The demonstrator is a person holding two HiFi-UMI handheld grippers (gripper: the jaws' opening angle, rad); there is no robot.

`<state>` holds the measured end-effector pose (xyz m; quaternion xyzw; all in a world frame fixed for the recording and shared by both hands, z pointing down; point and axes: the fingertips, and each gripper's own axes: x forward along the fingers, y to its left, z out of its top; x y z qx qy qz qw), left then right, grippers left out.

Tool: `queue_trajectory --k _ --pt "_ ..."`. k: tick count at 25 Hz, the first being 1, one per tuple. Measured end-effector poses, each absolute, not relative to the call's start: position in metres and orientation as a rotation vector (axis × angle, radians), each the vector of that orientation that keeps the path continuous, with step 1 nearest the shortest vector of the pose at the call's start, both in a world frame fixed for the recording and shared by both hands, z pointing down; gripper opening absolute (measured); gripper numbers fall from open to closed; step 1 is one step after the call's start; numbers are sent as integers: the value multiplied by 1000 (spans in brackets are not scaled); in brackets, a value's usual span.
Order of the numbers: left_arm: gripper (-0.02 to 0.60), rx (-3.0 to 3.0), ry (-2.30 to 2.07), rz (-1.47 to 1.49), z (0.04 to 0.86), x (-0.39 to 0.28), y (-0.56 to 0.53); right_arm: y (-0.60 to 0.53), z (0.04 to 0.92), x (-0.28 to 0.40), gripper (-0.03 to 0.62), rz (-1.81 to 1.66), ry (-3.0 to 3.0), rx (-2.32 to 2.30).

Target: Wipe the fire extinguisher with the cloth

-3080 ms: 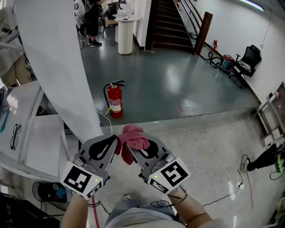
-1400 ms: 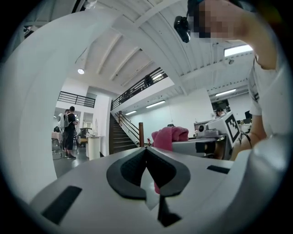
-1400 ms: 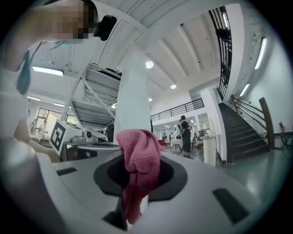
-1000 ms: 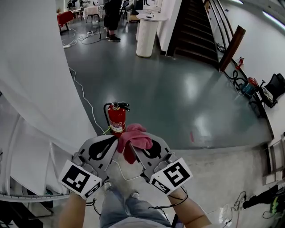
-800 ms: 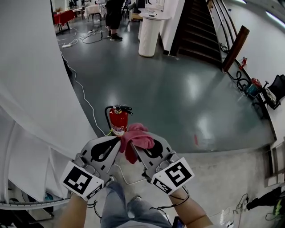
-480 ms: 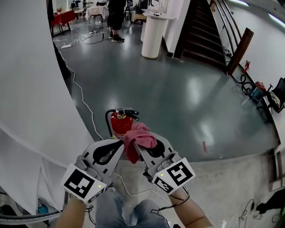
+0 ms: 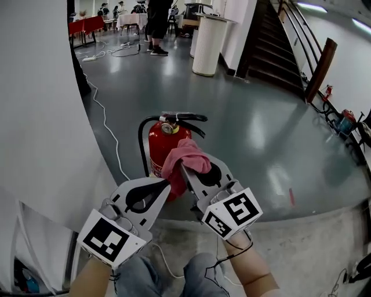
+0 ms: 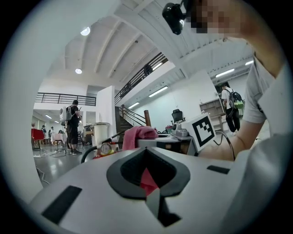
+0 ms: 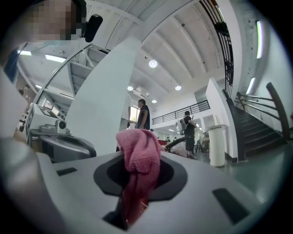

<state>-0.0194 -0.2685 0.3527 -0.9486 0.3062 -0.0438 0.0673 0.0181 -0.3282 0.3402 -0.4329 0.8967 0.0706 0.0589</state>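
Note:
A red fire extinguisher with a black handle and hose stands on the grey floor, just beyond both grippers. My right gripper is shut on a pink cloth, which bunches above its jaws and overlaps the extinguisher's body in the head view. The right gripper view shows the cloth pinched between the jaws and hanging down. My left gripper is shut with nothing in it, close beside the right one. In the left gripper view, the extinguisher's gauge and the cloth show ahead of the jaws.
A white curved wall rises close on the left. A cable runs along the floor beside it. A white ribbed pillar and a dark staircase stand further back. People and tables are far behind.
The view has closed in on the extinguisher, which now looks much larger. Both grippers and the cloth now lie right in front of its body. The jaws have not changed.

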Motion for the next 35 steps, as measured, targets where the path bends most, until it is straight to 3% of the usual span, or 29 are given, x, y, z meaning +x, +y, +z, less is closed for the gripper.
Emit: queue_trajectory --k 8,15,24,28,35 --pt "8 -2862 974 -83 437 -25 -268 -351 409 13 80 387 2726 -1344" --pt "8 -2838 957 -103 429 -29 -255 -375 359 0 80 713 2711 -1452" --pt "8 -2816 947 -88 425 -40 -254 -368 390 -18 80 1023 2603 -1359" --pt "8 -2831 937 -93 434 -43 -255 -368 455 -26 78 1085 2727 -1372" --pt "8 -2839 925 -146 455 -47 -255 -373 587 -33 77 888 2939 -1392"
